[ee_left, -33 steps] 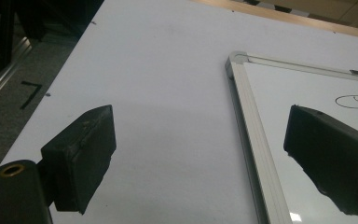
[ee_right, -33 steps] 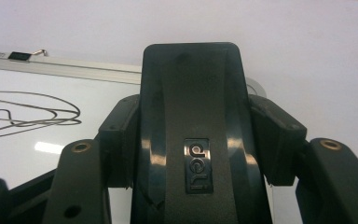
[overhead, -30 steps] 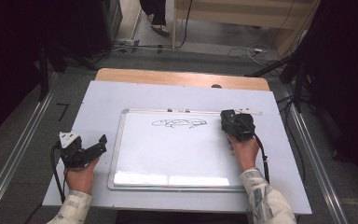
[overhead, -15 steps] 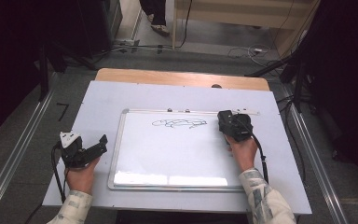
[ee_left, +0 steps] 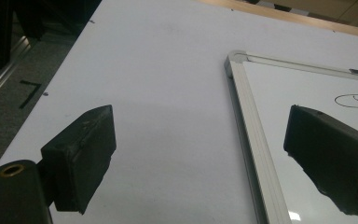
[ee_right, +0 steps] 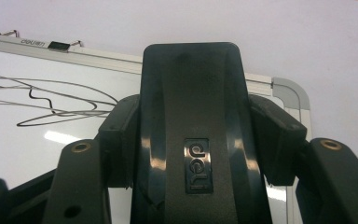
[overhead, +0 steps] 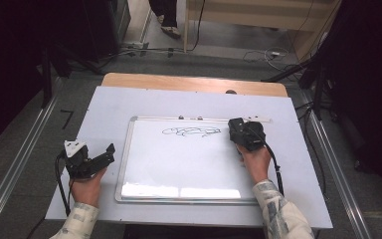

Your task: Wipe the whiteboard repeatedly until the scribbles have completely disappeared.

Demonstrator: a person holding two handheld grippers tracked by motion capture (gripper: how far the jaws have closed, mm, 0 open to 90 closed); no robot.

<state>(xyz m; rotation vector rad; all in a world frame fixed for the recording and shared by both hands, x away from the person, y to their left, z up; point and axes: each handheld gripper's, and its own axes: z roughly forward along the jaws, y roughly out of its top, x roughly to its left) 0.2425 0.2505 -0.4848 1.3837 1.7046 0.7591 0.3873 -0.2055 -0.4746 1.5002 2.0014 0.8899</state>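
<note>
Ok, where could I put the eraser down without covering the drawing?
The eraser sits clamped in the right gripper at the whiteboard's top right corner. The board's lower half below the scribble is bare. So is the white table beyond the frame's far edge, and the strip right of the frame. The left gripper occupies the left strip.

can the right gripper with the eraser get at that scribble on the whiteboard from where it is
Probably yes: the right gripper holds the eraser on the whiteboard, just right of the scribble, with bare board between them.
</note>
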